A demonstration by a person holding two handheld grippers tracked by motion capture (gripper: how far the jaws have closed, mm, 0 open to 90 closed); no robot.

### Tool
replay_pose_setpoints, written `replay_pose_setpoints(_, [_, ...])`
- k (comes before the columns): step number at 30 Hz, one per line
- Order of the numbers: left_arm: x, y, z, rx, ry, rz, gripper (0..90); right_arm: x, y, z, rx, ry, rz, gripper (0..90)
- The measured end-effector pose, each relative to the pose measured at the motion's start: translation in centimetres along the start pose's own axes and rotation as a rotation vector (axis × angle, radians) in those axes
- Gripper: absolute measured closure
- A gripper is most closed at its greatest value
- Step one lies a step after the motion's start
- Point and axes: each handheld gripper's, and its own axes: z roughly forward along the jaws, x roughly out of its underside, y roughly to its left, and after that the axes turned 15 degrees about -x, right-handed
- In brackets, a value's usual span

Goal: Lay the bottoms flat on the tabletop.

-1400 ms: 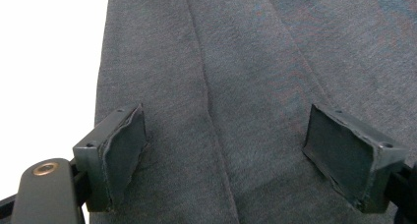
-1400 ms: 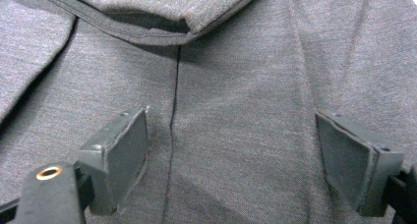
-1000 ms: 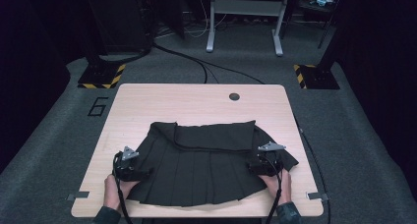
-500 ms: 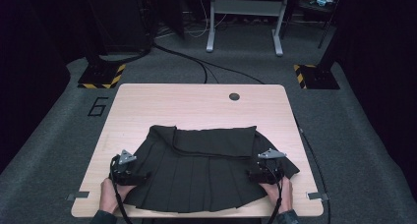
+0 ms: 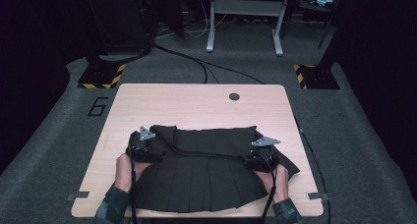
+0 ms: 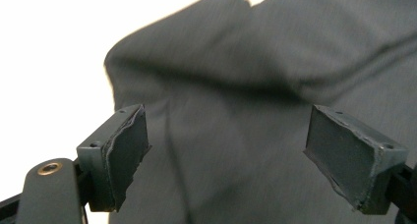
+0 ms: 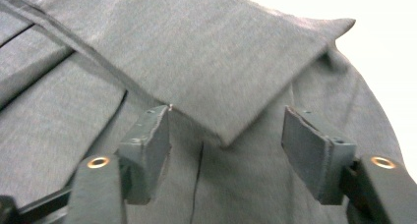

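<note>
Across the near half of the wooden table (image 5: 196,106) a dark pleated skirt (image 5: 206,177) is spread, its hem lying close to the near edge and its folded-over upper part reaching about mid-table. Bare wood is left along the far edge, around a small round grommet (image 5: 234,96), and in strips beside the left and right edges. The left gripper (image 5: 143,146) is held at the skirt's left side, toward the left edge; the right gripper (image 5: 260,155) is held at the skirt's right side, toward the right edge. Each is gripped from behind by a hand (image 5: 125,170) entering over the near edge, forearms cut off by the frame. In the left gripper view the jaws are seen spread wide above blurred cloth (image 6: 236,111), nothing being pinched. In the right gripper view the jaws have just been closing, yet stand apart; a folded corner of the fabric (image 7: 231,76) lies between and beyond them, unpressed. Contact of pads (image 7: 147,150) with cloth beneath cannot be judged. Pleat detail is lost in the high view's darkness.
</note>
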Motion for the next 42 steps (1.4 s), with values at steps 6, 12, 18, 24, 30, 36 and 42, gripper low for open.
replay_pose_setpoints(6, [-2.8,-0.8,2.4,-0.013,0.004,-0.022,16.0,-0.6,-0.4,1.5,0.019,0.036,0.012,45.2])
replay_pose_setpoints(12, [-3.6,-1.1,4.1,-0.046,0.032,-0.003,21.4,-0.8,-0.5,2.1,0.044,0.055,0.004,58.7])
replay_pose_setpoints(18, [-2.7,-0.6,4.7,-0.045,0.044,-0.023,41.8,-0.8,-0.7,2.2,0.025,0.053,-0.008,74.4])
replay_pose_setpoints(24, [-1.8,-0.3,4.9,0.006,0.048,-0.013,65.4,-0.9,-0.4,2.1,0.031,0.04,-0.018,80.7])
replay_pose_setpoints(30, [-1.6,-0.6,4.5,0.05,0.018,-0.016,84.8,-0.9,0.2,1.4,0.045,0.003,-0.045,84.1])
replay_pose_setpoints(36, [-0.7,-0.4,2.2,0.053,-0.057,-0.041,87.8,-0.8,0.6,0.1,0.023,-0.037,-0.048,85.0])
replay_pose_setpoints(42, [1.3,-0.5,0.3,0.062,-0.097,-0.074,88.0,-0.2,1.3,-0.8,0.021,-0.052,-0.079,85.1])
